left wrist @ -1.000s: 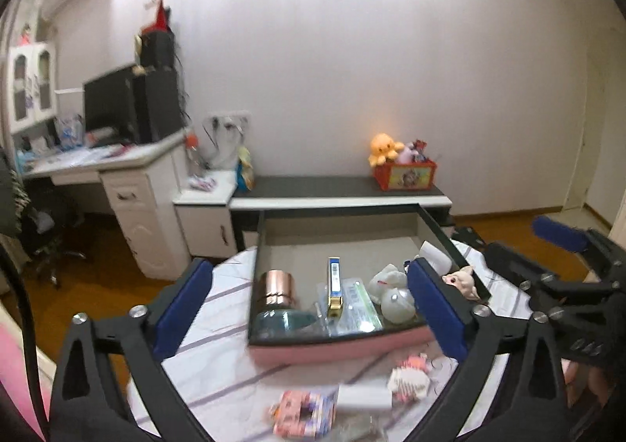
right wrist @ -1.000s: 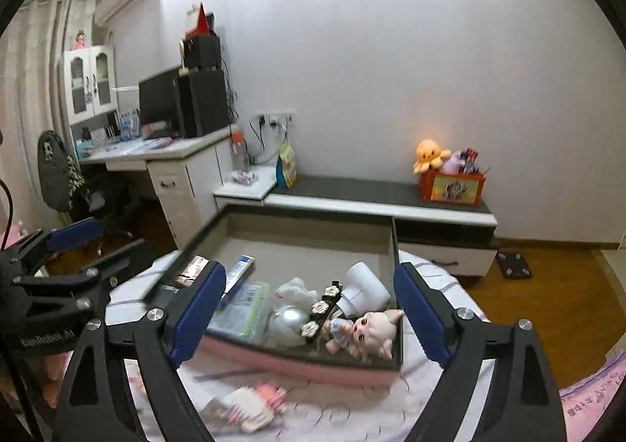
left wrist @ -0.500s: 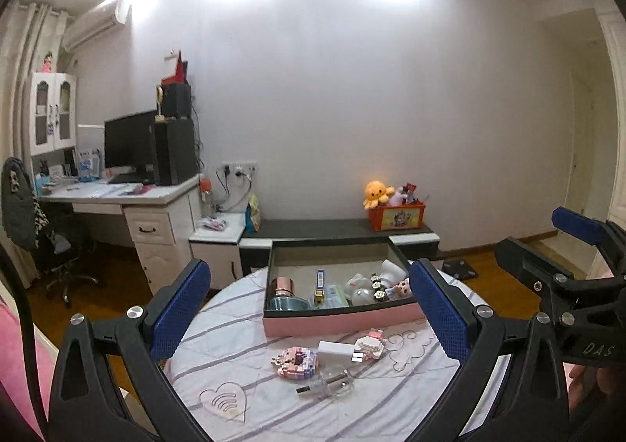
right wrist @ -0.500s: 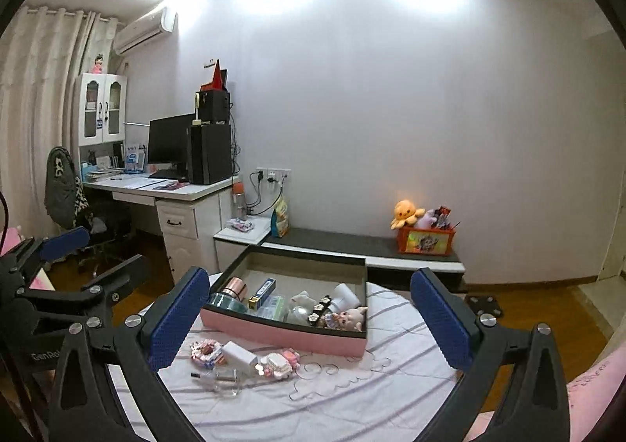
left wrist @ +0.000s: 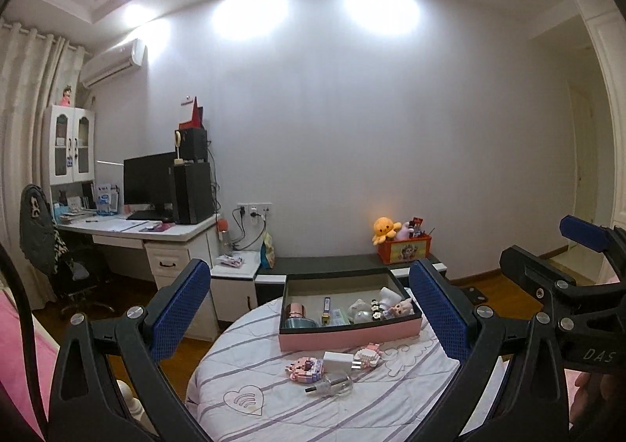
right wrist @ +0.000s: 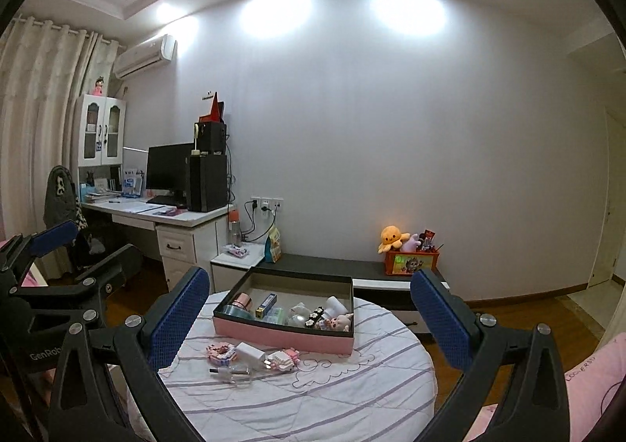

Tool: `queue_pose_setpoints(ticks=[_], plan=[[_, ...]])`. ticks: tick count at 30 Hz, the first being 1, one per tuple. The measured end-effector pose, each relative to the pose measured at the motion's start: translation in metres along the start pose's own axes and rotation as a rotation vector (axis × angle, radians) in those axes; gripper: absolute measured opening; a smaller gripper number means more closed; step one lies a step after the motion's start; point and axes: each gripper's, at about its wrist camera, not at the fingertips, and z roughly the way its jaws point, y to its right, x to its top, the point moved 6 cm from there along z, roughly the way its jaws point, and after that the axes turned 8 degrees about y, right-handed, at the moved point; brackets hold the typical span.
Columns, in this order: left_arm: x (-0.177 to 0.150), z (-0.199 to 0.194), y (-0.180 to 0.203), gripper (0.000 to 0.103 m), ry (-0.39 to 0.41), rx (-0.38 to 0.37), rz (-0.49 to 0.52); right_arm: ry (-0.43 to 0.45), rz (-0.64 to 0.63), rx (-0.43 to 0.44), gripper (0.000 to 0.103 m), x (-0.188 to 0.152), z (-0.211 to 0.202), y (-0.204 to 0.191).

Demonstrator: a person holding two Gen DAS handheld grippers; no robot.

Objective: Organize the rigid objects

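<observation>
Through the left wrist camera I see my left gripper point(left wrist: 309, 318) with its blue fingers point(left wrist: 178, 309) spread wide and holding nothing; between them, well ahead, sits the pink box point(left wrist: 349, 324) on the round table point(left wrist: 242, 363). Inside the box, toward the left finger, stands a copper-lidded jar point(left wrist: 296, 314), then a slim blue-and-gold tube point(left wrist: 326, 309), a pale round toy point(left wrist: 358, 309) and, nearest the right finger, a small pig figure point(left wrist: 402, 308). Nearer to me than the box lie a pink brick model point(left wrist: 304, 367), a white charger point(left wrist: 337, 359), a second brick model point(left wrist: 367, 354) and a clear bottle point(left wrist: 330, 386). My right gripper point(left wrist: 563, 277) shows beyond the right finger. Through the right wrist camera my right gripper point(right wrist: 309, 318) is likewise spread and empty, with the pink box point(right wrist: 283, 332) between its fingers point(right wrist: 438, 320), closer to the left one. The loose charger point(right wrist: 250, 352), brick models point(right wrist: 222, 352) and bottle point(right wrist: 232, 372) lie just inside the left finger.
</observation>
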Motion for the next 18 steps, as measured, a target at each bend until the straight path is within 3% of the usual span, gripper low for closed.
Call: queue_pose_setpoints(ticks=[18], plan=[[-0.0033,0.0026,0.0035,0.103,0.001,0.008,0.016,-0.005,0.003,-0.008,0.103,-0.0044,-0.0014,-0.0022]])
